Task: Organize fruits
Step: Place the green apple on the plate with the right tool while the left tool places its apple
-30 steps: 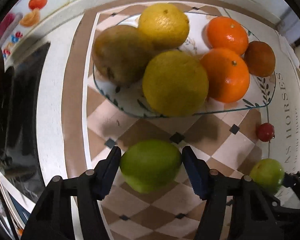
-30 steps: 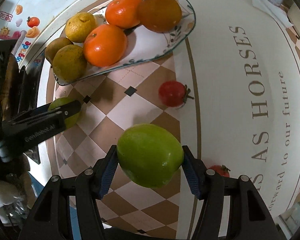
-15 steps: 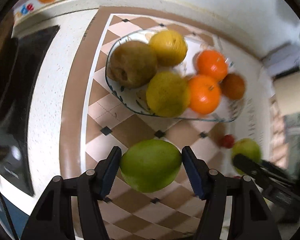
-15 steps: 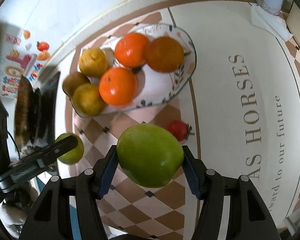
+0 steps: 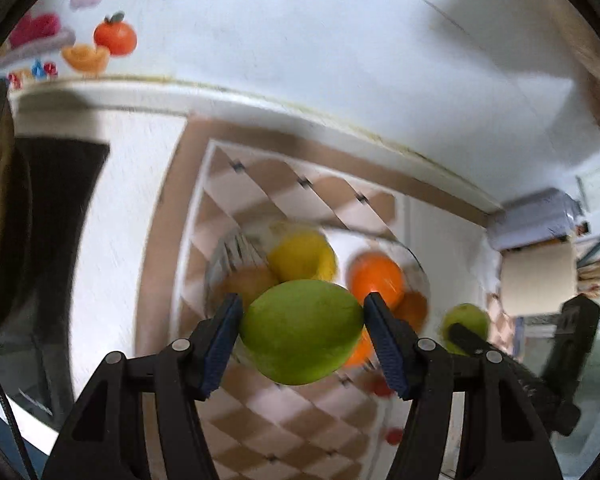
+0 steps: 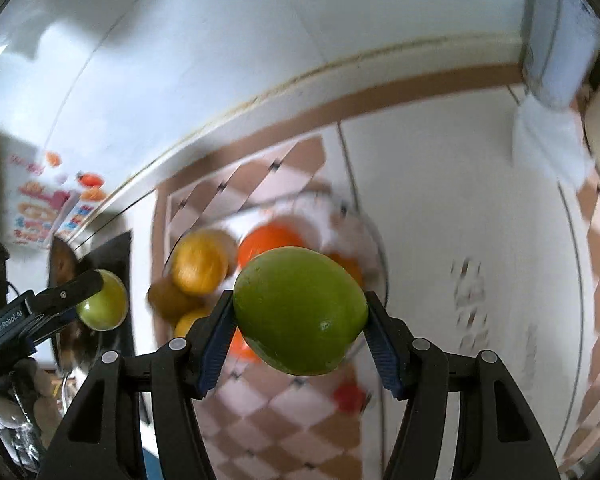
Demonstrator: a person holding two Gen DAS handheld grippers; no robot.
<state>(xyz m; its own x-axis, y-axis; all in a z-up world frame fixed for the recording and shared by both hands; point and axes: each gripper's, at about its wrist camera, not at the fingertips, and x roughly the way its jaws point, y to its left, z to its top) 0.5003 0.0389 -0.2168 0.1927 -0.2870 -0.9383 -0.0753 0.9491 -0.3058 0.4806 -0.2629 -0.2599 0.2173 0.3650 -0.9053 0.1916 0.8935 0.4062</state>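
My left gripper (image 5: 302,334) pinched a green fruit (image 5: 302,332) between its blue pads, and my right gripper (image 6: 300,312) pinched a second green fruit (image 6: 300,310) the same way. Both hung above the checkered tabletop, over the near rim of the glass plate (image 5: 420,268), which sat toward the table's far edge, crowded with a lemon (image 5: 302,256) and oranges (image 5: 376,278). Small red fruits (image 6: 350,398) lay on the tabletop nearer me. Both views were blurred. To finish well, I judged each fruit should be lowered onto bare plate, one at a time, releasing only once it rested, since round fruit rolls.
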